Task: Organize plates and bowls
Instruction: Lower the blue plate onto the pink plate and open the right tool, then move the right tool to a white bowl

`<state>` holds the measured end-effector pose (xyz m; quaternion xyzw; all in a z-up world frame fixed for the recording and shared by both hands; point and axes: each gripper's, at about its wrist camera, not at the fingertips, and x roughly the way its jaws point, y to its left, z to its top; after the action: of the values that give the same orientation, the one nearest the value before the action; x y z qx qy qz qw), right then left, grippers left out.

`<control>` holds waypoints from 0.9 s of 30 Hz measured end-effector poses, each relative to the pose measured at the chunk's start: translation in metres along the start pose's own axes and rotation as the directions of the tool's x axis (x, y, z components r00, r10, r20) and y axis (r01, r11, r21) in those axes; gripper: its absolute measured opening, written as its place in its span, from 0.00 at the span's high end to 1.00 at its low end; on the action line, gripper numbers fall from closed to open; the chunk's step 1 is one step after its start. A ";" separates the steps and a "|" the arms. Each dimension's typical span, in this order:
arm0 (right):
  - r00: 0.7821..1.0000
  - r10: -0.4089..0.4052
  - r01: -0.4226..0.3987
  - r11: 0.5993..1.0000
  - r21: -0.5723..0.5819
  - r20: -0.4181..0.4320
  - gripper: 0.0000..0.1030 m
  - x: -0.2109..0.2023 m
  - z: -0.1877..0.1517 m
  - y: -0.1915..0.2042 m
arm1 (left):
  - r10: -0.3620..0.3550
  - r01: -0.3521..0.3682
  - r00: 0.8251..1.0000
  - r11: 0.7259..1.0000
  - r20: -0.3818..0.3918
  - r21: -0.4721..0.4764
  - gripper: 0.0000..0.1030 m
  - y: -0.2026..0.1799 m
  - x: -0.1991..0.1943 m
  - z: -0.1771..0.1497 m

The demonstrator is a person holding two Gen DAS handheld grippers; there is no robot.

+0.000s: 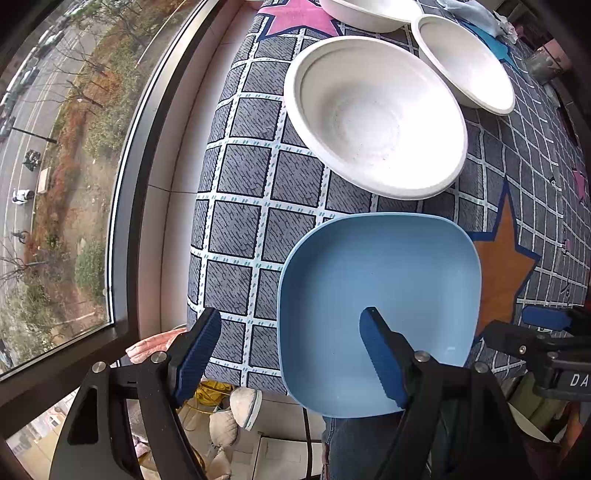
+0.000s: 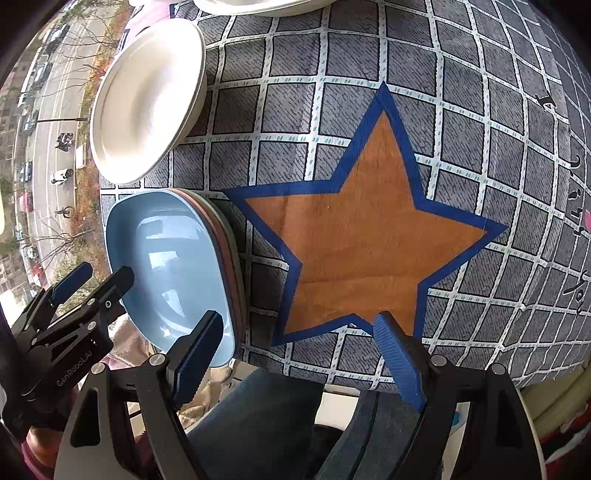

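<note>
A light blue square plate point(image 1: 380, 295) lies on top of a stack of coloured plates point(image 2: 225, 236) at the table's near edge. My left gripper point(image 1: 291, 354) is open, with its right finger over the blue plate and its left finger outside the plate's left rim. A white bowl point(image 1: 373, 114) sits just beyond the plate, with a second point(image 1: 465, 62) and third white bowl point(image 1: 369, 13) farther back. My right gripper point(image 2: 299, 354) is open and empty over the orange star, right of the plate stack point(image 2: 173, 266). The nearest white bowl also shows in the right wrist view point(image 2: 147, 99).
The table is covered by a grey grid cloth point(image 1: 240, 229) with an orange star point(image 2: 362, 243) and a pink star point(image 1: 299, 16). A window point(image 1: 55, 147) runs along the left side. Cushions and clutter point(image 1: 229, 417) lie on the floor below the table edge.
</note>
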<state>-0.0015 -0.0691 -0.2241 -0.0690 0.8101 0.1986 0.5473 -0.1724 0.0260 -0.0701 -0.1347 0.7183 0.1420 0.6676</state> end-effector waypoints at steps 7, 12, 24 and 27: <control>0.993 -0.102 0.102 0.995 -0.010 0.052 0.18 0.001 0.018 0.012 | -0.013 0.013 1.000 1.000 0.010 -0.019 0.22 0.004 -0.003 0.002; 0.982 -0.181 0.182 0.983 -0.026 0.046 0.18 0.002 0.021 0.020 | -0.032 0.034 0.999 0.998 0.035 -0.050 0.22 0.012 -0.010 0.008; 0.982 -0.151 0.156 0.987 -0.038 0.112 0.18 -0.007 0.030 0.035 | -0.009 0.017 0.991 0.998 0.132 -0.056 0.22 0.015 -0.030 0.051; 0.983 -0.091 0.092 0.996 0.003 0.159 0.18 -0.025 0.046 0.035 | 0.003 0.005 0.987 0.999 0.158 -0.054 0.22 0.013 -0.029 0.066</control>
<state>0.0363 -0.0219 -0.2077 -0.0912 0.7593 0.1798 0.6187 -0.1145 0.0637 -0.0454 -0.1412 0.6590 0.1712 0.7186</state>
